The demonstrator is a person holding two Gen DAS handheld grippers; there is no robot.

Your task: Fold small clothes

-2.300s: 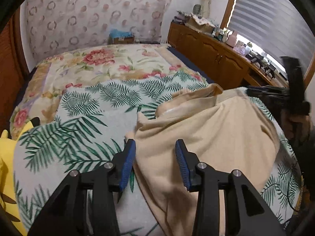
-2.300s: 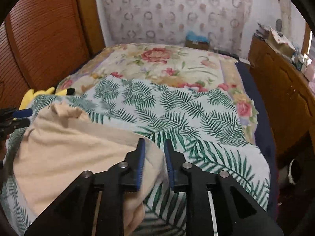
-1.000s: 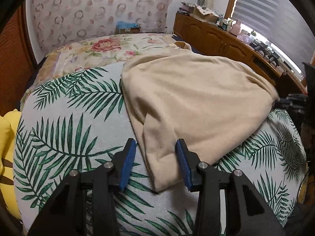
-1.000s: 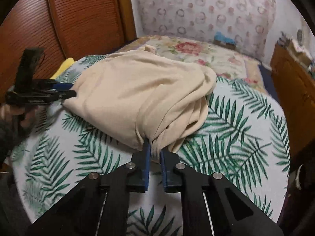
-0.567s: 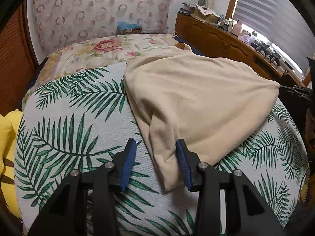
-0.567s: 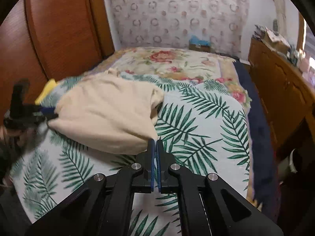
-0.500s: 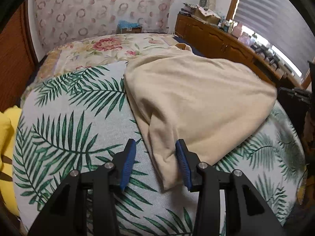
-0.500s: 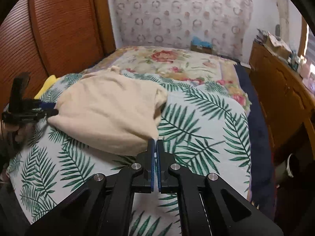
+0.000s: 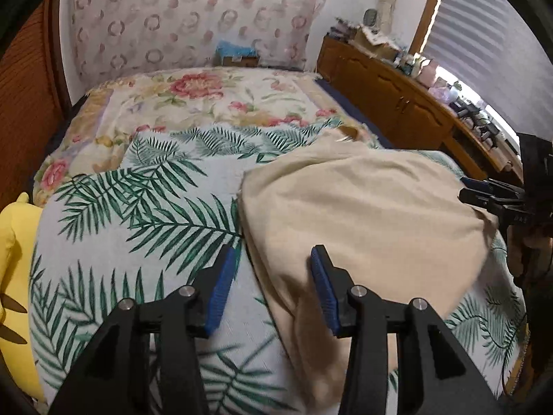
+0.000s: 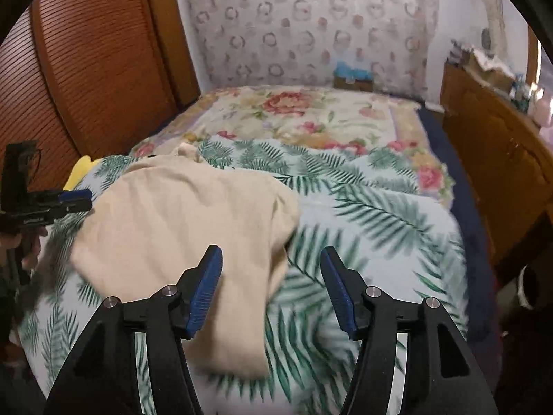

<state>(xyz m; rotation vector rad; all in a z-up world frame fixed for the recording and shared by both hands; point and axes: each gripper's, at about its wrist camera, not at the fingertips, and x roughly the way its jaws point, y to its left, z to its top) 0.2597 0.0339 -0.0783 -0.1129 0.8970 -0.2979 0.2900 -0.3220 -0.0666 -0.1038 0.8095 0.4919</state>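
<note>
A cream garment point(image 9: 363, 214) lies spread on the palm-leaf blanket point(image 9: 145, 214) on the bed. My left gripper point(image 9: 273, 287) is open, its fingers astride the garment's near left edge, gripping nothing. My right gripper point(image 10: 271, 283) is open and empty above the garment's point(image 10: 186, 228) near right edge. The left gripper also shows at the left of the right wrist view point(image 10: 74, 199), and the right gripper at the right of the left wrist view point(image 9: 484, 190).
A yellow plush toy point(image 9: 13, 276) lies at the bed's left edge. A floral quilt point(image 9: 193, 100) covers the far half of the bed. A wooden cabinet point(image 9: 390, 103) runs along the right side, a slatted wooden door point(image 10: 90, 69) along the left.
My right gripper has opened and let go of the garment's corner, which now lies flat. The garment has settled lower on the blanket. My left gripper stays open.
</note>
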